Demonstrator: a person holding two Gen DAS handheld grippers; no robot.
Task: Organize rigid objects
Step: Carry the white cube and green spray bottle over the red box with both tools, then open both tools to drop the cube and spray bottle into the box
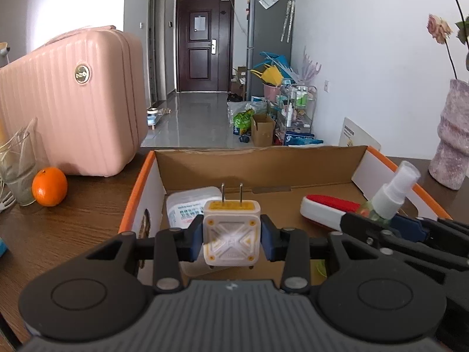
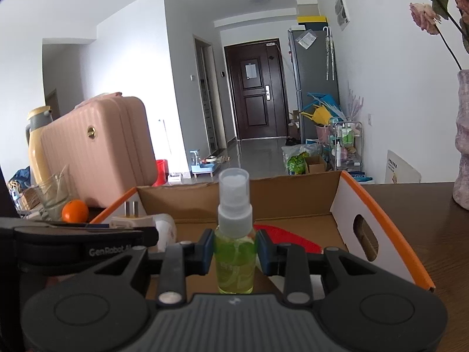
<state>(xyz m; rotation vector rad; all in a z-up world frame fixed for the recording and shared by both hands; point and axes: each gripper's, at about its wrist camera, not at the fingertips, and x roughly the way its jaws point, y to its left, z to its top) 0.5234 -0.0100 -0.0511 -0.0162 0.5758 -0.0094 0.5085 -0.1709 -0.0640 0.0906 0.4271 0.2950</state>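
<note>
Over the open box [image 1: 390, 161], the left gripper [image 1: 231, 233] pinches a plug [image 1: 231, 228], prongs pointing ahead, while beside it the right gripper [image 2: 234, 252] clamps an upright spray bottle [image 2: 234, 234], both seemingly poised for dropping in beside items already packed below

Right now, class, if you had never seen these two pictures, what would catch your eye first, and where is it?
Most striking are the two held things: the left tongs grip a white and yellow plug adapter, prongs up, and the right tongs clamp a green spray bottle, both over an open cardboard box with orange edges. Next comes the big pink suitcase standing left of the box, with an orange in front of it.
</note>
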